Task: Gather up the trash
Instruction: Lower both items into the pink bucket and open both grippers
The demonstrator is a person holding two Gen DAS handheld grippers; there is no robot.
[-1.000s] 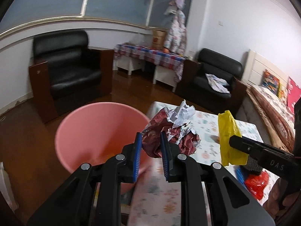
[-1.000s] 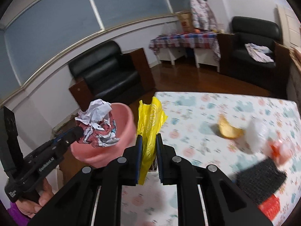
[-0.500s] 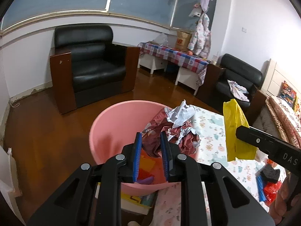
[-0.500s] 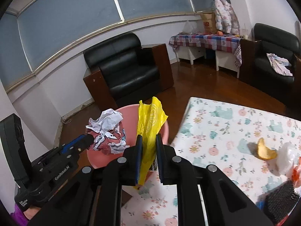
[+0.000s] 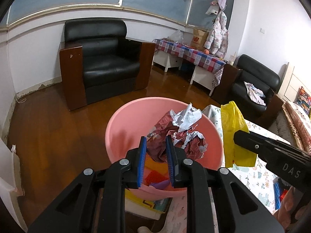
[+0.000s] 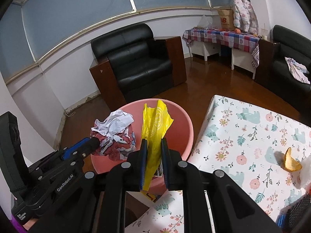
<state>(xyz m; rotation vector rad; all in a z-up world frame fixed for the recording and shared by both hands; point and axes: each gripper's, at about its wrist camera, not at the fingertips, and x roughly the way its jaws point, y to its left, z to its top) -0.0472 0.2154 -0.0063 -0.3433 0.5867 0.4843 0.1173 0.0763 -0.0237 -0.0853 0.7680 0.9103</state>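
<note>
My left gripper (image 5: 155, 145) is shut on a crumpled red-and-white paper wad (image 5: 182, 134) and holds it over the pink bin (image 5: 124, 128); it also shows in the right wrist view (image 6: 114, 134). My right gripper (image 6: 153, 145) is shut on a yellow plastic bag (image 6: 155, 124) and holds it above the pink bin (image 6: 180, 128), at its table-side rim. The bag also shows in the left wrist view (image 5: 233, 132). Coloured scraps (image 5: 155, 172) lie in the bin.
The floral-cloth table (image 6: 243, 139) stands right of the bin, with an orange peel (image 6: 290, 160), a white wrapper (image 6: 307, 169) and a black item (image 6: 299, 211) on it. A black armchair (image 5: 101, 62) stands behind on the wooden floor.
Both grippers have moved left off the table, carrying the paper wad and the yellow bag over the pink bin. Both have stayed shut.
</note>
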